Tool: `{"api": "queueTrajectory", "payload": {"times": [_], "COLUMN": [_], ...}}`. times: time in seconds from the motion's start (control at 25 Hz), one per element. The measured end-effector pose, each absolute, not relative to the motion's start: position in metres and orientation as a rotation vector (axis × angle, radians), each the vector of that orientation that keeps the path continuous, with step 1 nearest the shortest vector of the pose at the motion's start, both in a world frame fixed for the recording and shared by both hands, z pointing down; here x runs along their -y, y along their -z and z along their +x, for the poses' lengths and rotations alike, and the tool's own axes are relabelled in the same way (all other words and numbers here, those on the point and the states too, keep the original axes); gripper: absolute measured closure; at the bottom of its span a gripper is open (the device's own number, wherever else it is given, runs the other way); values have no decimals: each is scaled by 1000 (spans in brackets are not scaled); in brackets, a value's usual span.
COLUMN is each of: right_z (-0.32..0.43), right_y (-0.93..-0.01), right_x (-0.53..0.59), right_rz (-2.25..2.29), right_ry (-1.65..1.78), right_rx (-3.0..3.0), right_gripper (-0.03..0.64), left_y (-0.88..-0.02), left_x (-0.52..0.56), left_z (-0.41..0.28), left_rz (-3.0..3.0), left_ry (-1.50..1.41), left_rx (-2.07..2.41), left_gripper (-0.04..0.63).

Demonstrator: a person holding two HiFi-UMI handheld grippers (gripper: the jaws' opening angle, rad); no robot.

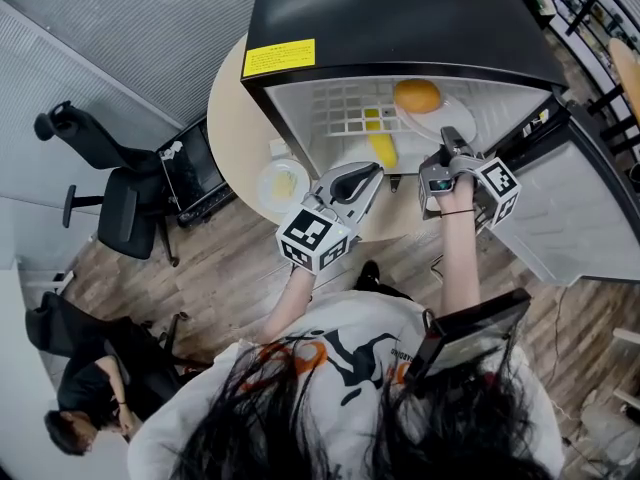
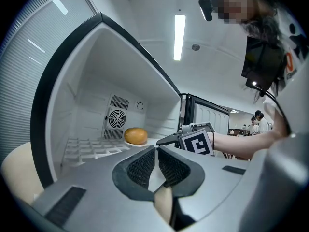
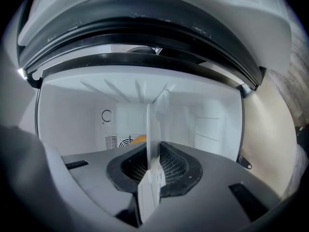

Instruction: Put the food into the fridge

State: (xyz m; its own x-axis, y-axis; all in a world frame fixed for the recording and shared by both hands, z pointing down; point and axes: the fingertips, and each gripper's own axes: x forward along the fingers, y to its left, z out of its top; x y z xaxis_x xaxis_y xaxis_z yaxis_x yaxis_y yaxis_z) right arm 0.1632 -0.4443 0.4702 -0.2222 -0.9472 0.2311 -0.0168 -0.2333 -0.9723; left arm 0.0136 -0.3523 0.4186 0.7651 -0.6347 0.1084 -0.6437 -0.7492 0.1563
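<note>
The fridge (image 1: 400, 18) has a glossy black top and a smooth white moulded interior, and its door stands open at the right. A white wire shelf (image 1: 340, 108) with a square grid spans the interior.

The task item is a round orange food (image 1: 417, 95) with a smooth, slightly glossy skin. It sits on a thin white plate (image 1: 455, 118) at the right side of the wire shelf. A yellow elongated item (image 1: 381, 148) lies at the shelf's front edge.

The right tongs (image 3: 153, 161) are closed on the plate rim, and their mesh-textured black pads press it from both sides. The left tongs (image 2: 156, 151) are closed, pad against pad, with nothing gripped, and sit just in front of the fridge opening.

The round beige bench (image 1: 235, 118) carries a second white plate (image 1: 283, 183) at its front edge, visible only in the head view. Only the left gripper view shows the circular fan grille (image 2: 116, 119) on the rear wall, with the orange food just in front of it. The right gripper view shows the plate edge-on, hiding most of the food.
</note>
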Motion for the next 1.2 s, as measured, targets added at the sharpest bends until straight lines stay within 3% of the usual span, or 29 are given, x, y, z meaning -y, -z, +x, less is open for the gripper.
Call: {"api": "queueTrajectory", "payload": {"times": [0.2, 0.36, 1.2], "right_z": [163, 161, 178], "right_y": [-471, -469, -468], "right_x": [446, 446, 425], "right_rz": [-1258, -1248, -1361], "right_ry": [1556, 1556, 1523], "right_rx": [-1256, -1274, -1247], "right_gripper": [570, 479, 460], "left_y": [-421, -422, -421], "left_x": [354, 357, 366], "left_z": [12, 7, -6], "left_rz": [2777, 2771, 2762], "left_ry": [-80, -84, -50], "left_rx": [1011, 1026, 1039], "left_gripper": [563, 563, 563]}}
